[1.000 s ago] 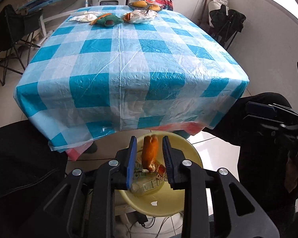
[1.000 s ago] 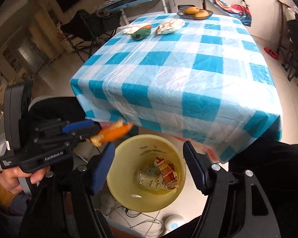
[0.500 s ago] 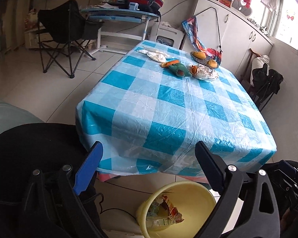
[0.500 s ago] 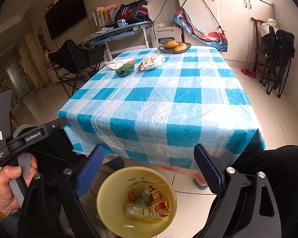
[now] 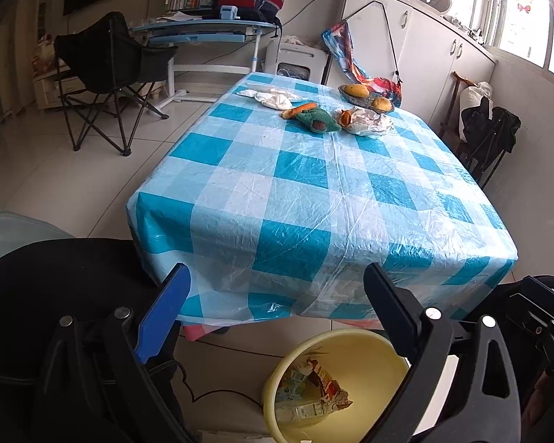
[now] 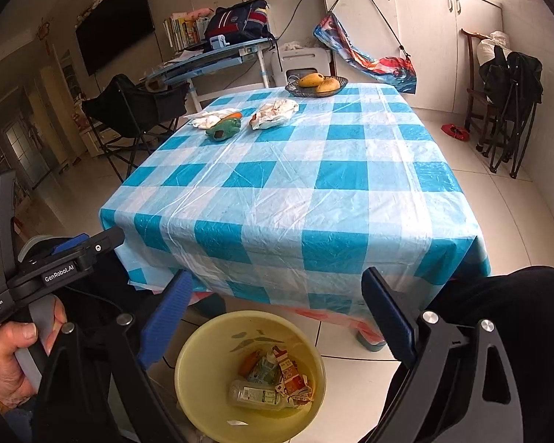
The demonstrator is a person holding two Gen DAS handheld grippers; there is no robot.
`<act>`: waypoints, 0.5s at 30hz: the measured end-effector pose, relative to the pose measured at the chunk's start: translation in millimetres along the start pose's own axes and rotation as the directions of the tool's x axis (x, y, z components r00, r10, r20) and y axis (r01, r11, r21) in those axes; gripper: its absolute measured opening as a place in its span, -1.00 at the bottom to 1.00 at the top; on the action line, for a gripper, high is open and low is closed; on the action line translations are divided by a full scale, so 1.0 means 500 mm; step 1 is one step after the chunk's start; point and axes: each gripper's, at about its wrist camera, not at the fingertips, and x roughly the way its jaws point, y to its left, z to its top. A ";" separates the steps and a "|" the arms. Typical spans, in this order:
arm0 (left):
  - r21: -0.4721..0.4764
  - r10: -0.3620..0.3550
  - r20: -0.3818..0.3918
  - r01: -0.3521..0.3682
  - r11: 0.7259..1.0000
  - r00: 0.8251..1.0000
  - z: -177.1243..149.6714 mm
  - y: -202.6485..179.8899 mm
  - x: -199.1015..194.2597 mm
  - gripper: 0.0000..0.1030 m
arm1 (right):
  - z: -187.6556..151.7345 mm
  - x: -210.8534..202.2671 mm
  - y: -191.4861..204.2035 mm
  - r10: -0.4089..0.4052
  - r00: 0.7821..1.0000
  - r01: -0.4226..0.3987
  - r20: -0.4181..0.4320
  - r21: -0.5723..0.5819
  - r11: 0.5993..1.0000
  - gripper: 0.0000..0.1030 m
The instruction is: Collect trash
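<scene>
A yellow bin [image 6: 315, 363] on the floor at the table's near edge holds a bottle, a carton and an orange piece [image 6: 248, 361]; it also shows in the left wrist view [image 5: 373, 343]. My left gripper [image 5: 277, 310] is open and empty above the bin. My right gripper [image 6: 277, 313] is open and empty over the bin. On the far side of the checked tablecloth [image 5: 314, 192] lie crumpled white paper [image 5: 273, 98], an orange peel [image 5: 299, 109], a green lump [image 5: 317, 122] and a crumpled wrapper [image 5: 367, 122].
A dark bowl of fruit [image 6: 317, 84] stands at the table's far edge. A black folding chair [image 5: 107, 74] and a desk [image 5: 203, 33] stand to the far left. Folded chairs [image 6: 509, 88] lean at the right wall.
My left gripper opened and let the orange piece drop into the bin. Both grippers have risen and tilted up toward the table.
</scene>
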 end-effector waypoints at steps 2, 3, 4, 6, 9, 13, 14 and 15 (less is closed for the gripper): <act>0.004 -0.001 0.000 0.001 1.000 1.000 0.000 -0.001 0.001 0.78 | 0.000 0.000 0.001 0.000 1.000 0.000 -0.001 0.000 1.000 0.73; 0.006 -0.001 0.000 0.001 1.000 1.000 -0.001 -0.002 0.001 0.78 | 0.000 0.000 0.000 0.000 1.000 0.000 0.000 0.001 1.000 0.73; 0.007 -0.001 -0.001 0.001 1.000 1.000 -0.001 -0.002 0.001 0.78 | 0.000 0.000 0.000 0.000 1.000 0.000 0.000 0.001 1.000 0.73; 0.006 0.000 -0.001 0.000 1.000 1.000 -0.001 -0.002 0.001 0.78 | 0.000 0.001 0.000 0.000 1.000 0.000 0.000 0.001 1.000 0.73; 0.006 0.001 -0.002 -0.001 1.000 1.000 -0.001 -0.003 0.002 0.78 | 0.000 0.001 0.000 0.000 1.000 0.000 -0.001 0.000 1.000 0.73; 0.008 0.001 -0.002 -0.001 1.000 1.000 -0.001 -0.003 0.002 0.78 | -0.001 0.003 0.000 -0.002 1.000 0.002 -0.003 -0.001 1.000 0.74; 0.008 0.001 -0.002 -0.001 1.000 1.000 -0.001 -0.003 0.002 0.78 | -0.001 0.003 0.000 -0.002 1.000 0.002 -0.003 -0.001 1.000 0.74; 0.008 0.001 -0.002 -0.001 1.000 1.000 -0.001 -0.003 0.002 0.78 | -0.001 0.003 0.000 -0.001 1.000 0.001 -0.003 0.000 1.000 0.74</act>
